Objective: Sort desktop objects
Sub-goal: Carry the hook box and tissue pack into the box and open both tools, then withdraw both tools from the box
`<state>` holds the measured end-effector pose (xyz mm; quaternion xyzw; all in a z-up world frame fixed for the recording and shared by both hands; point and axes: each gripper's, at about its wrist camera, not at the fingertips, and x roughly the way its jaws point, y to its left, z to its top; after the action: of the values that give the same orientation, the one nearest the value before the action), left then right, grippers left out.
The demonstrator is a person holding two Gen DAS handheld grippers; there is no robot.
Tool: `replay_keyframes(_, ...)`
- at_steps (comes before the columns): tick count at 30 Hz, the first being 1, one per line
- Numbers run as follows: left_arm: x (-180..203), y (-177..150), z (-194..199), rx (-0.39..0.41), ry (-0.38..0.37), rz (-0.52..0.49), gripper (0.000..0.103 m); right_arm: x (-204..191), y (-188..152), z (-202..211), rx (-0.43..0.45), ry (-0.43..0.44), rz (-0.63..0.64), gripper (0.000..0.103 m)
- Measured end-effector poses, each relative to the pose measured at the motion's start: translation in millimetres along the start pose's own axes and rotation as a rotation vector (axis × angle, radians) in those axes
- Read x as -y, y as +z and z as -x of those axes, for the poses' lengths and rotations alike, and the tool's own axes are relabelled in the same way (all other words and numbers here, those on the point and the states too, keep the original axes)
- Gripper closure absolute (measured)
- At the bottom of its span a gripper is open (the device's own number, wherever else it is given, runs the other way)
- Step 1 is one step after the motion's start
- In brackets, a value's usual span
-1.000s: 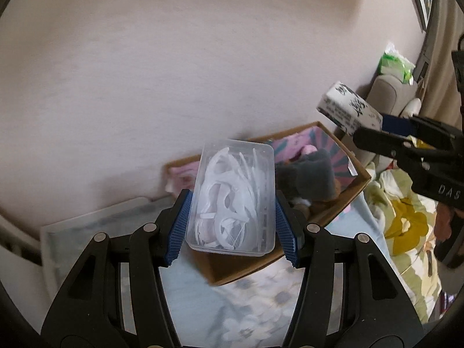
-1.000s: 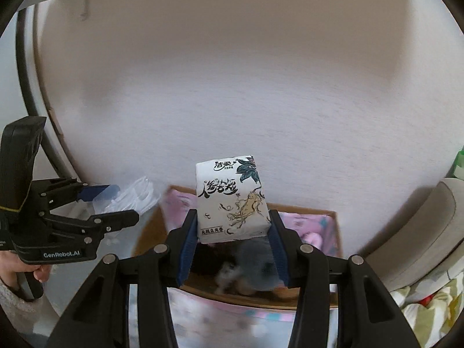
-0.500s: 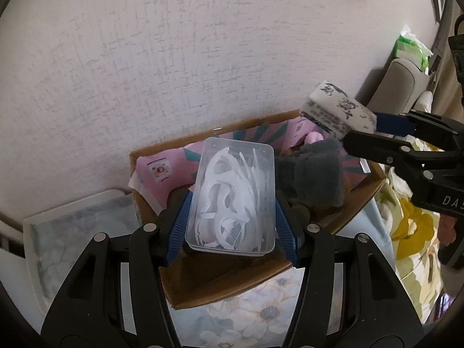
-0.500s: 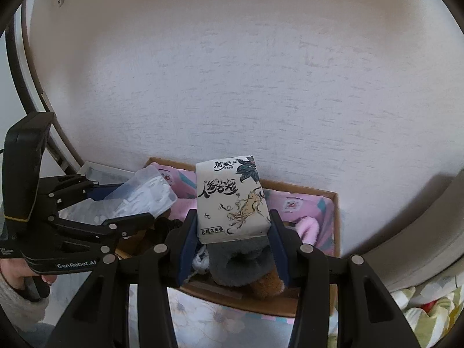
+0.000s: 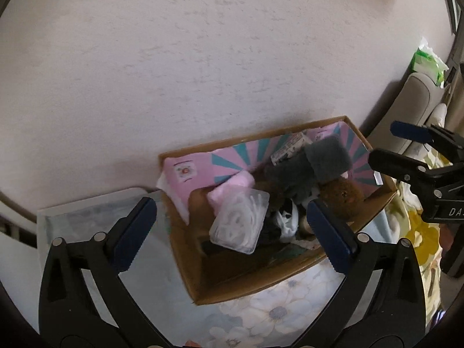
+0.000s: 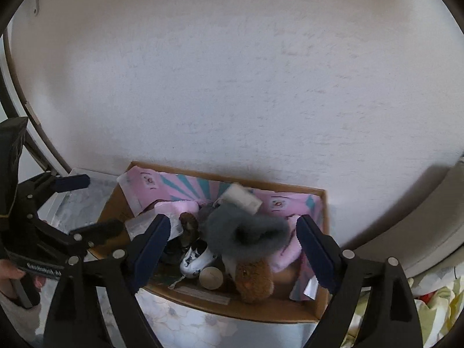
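Note:
A cardboard box [image 5: 261, 288] with a pink and teal lining stands against the wall; it also shows in the right wrist view [image 6: 261, 310]. A clear plastic case of white floss picks [image 5: 240, 221] lies inside it on the left. A white printed tissue pack [image 6: 240, 198] lies at the back of the box, also seen in the left wrist view [image 5: 290, 145]. My left gripper [image 5: 232, 232] is open and empty above the box. My right gripper [image 6: 232, 246] is open and empty above the box.
The box also holds a grey fluffy item [image 6: 246, 232], a brown plush toy [image 6: 252, 278], a pink cloth [image 5: 232, 187] and a small cup [image 6: 211, 277]. A white tray [image 5: 87, 211] lies left of the box. A flowered cloth [image 5: 275, 316] covers the surface.
Both grippers opened. The floss pick case dropped from the left gripper into the box. The tissue pack dropped from the right gripper to the back of the box.

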<state>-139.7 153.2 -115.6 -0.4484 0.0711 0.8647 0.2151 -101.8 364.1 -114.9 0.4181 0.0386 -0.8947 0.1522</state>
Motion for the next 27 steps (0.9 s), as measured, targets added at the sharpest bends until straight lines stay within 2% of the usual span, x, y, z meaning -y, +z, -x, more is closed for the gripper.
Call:
replay_keyframes(5, -7, -7, 19, 0.007, -0.044, 0.045, 0.0, -3, 2, 6, 0.009, 0.0, -0.042, 0.016)
replay_keyframes(11, -11, -9, 42, 0.036, 0.014, 0.034, 0.0, -6, 1, 14, 0.021, -0.017, -0.067, 0.015)
replay_keyframes(12, -11, -9, 41, 0.035, 0.025, 0.036, 0.0, -8, 1, 16, 0.031, -0.026, -0.065, 0.013)
replay_keyframes(14, -15, -11, 43, 0.032, 0.035, 0.039, 0.0, -12, 0, 22, 0.045, -0.043, -0.064, 0.001)
replay_keyframes(19, -33, -18, 70, 0.074, 0.011, 0.075, 0.0, -28, -2, 37, 0.08, -0.072, -0.074, 0.001)
replay_keyframes(27, -59, -37, 127, 0.163, 0.026, 0.144, 0.0, -68, -4, 59, 0.081, -0.104, -0.094, 0.001)
